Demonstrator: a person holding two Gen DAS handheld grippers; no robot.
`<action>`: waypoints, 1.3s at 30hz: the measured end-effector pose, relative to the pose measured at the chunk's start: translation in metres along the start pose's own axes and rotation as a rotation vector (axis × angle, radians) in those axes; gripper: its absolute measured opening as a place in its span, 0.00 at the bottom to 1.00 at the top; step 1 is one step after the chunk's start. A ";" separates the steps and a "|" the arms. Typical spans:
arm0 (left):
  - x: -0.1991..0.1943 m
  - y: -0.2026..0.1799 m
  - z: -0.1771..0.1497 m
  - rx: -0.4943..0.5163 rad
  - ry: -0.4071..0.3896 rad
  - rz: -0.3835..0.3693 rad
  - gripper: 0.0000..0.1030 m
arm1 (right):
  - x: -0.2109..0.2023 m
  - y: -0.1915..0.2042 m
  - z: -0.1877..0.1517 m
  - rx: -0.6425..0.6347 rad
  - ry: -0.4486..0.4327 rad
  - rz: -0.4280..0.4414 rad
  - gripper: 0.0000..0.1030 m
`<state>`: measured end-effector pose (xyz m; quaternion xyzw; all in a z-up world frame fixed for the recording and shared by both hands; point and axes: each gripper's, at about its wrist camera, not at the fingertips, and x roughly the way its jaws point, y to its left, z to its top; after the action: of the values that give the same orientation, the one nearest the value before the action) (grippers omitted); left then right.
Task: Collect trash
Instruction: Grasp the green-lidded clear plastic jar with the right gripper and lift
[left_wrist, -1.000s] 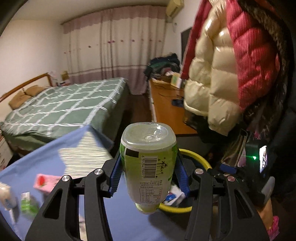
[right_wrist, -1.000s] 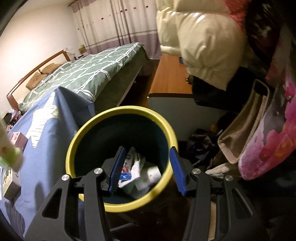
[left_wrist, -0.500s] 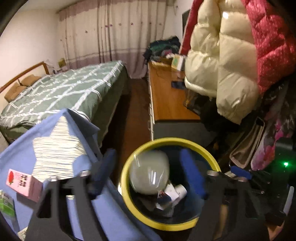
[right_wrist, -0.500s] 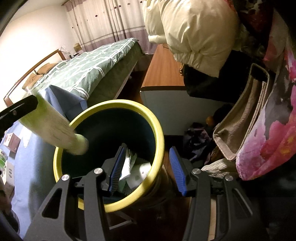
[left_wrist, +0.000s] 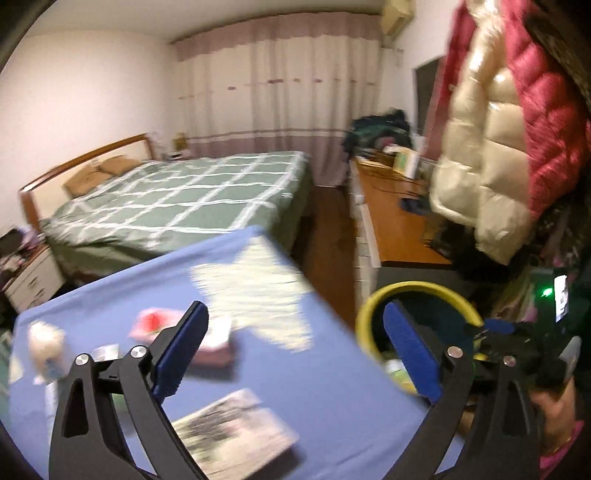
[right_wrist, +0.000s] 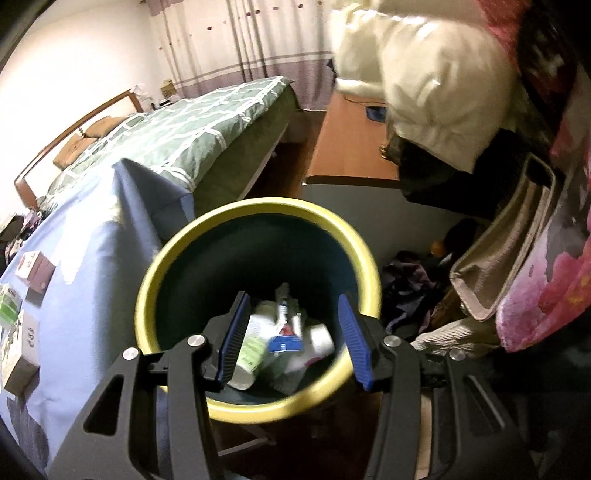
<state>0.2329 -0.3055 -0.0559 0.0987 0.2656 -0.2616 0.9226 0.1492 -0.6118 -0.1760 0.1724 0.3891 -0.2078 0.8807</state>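
Left hand-held gripper (left_wrist: 295, 347) now empty, jaws spread wide; a second ago it clamped a green drink bottle, half a second ago the bottle was dropping over the bin mouth. Bottle (right_wrist: 251, 350) now lies inside the yellow-rimmed bin (right_wrist: 173, 266), among cartons and wrappers, seen just ahead of and between the right gripper's fingers. Left gripper has swung away from the bin, which sits off to its right (left_wrist: 413, 288), and faces the blue-covered worktop (left_wrist: 332, 369); view blurred by motion. Right hand-held gripper (right_wrist: 291, 332) closed on the near rim of the bin: one finger inside the wall, one outside, rim between them; it appears to be holding the bin up beside the worktop edge. Meaning: one item disposed, release complete. Trash left on the worktop: a pink carton (left_wrist: 155, 321) just beyond the left finger, a flat printed box (left_wrist: 236, 432) close below the jaws, a small white bottle (left_wrist: 46, 345) far to the left. Judgement: next pick is probably the pink carton or the flat box; the flat box lies low and may need an edge grasp.
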 end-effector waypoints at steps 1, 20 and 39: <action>-0.008 0.018 -0.006 -0.017 -0.005 0.035 0.94 | -0.001 0.005 0.000 -0.009 -0.001 0.001 0.46; -0.065 0.277 -0.146 -0.272 0.084 0.549 0.94 | -0.018 0.172 0.012 -0.251 0.000 0.158 0.46; -0.070 0.315 -0.168 -0.396 0.135 0.519 0.94 | -0.039 0.427 -0.036 -0.503 0.016 0.369 0.54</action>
<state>0.2778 0.0445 -0.1458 -0.0010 0.3379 0.0461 0.9400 0.3165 -0.2212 -0.1085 0.0183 0.3973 0.0597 0.9156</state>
